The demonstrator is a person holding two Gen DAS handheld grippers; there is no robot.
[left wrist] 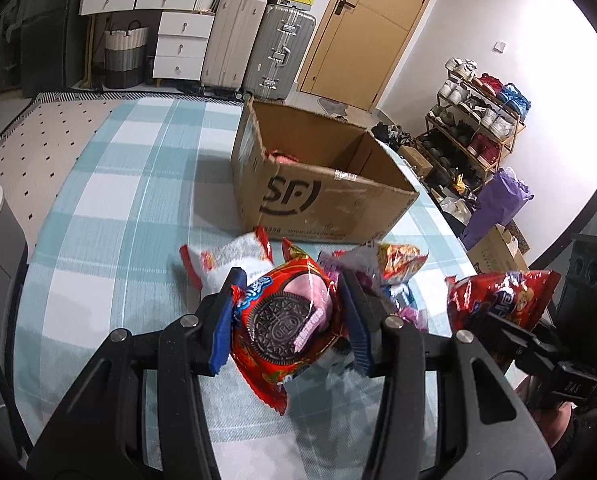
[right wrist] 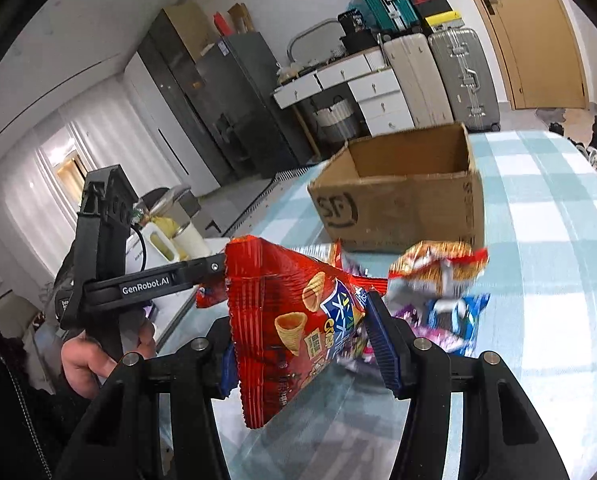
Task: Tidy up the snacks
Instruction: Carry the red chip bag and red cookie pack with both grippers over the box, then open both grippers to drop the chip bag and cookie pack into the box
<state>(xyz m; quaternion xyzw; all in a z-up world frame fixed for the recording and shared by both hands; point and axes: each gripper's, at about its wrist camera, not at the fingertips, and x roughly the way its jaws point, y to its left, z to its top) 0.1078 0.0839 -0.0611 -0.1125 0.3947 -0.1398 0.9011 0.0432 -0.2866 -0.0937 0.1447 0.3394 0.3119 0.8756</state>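
My left gripper [left wrist: 290, 312] is shut on a red Oreo packet [left wrist: 286, 320], held above the checked tablecloth [left wrist: 130, 208]. My right gripper [right wrist: 298, 340] is shut on a red bag of cone crisps [right wrist: 294, 320], also lifted off the table; that bag [left wrist: 498, 300] shows at the right of the left wrist view. An open cardboard box [left wrist: 322, 184] marked SF stands beyond both, with something pink inside. Several loose snack packets [left wrist: 382, 272] lie on the cloth in front of the box, among them a white and red packet [left wrist: 234, 260] and an orange packet [right wrist: 438, 264].
A shoe rack [left wrist: 478, 128] and a purple bag [left wrist: 494, 204] stand off the table's right edge. Suitcases [left wrist: 258, 48], white drawers [left wrist: 182, 44] and a door [left wrist: 370, 28] line the far wall. A hand [right wrist: 94, 356] holds the left gripper's handle [right wrist: 98, 256].
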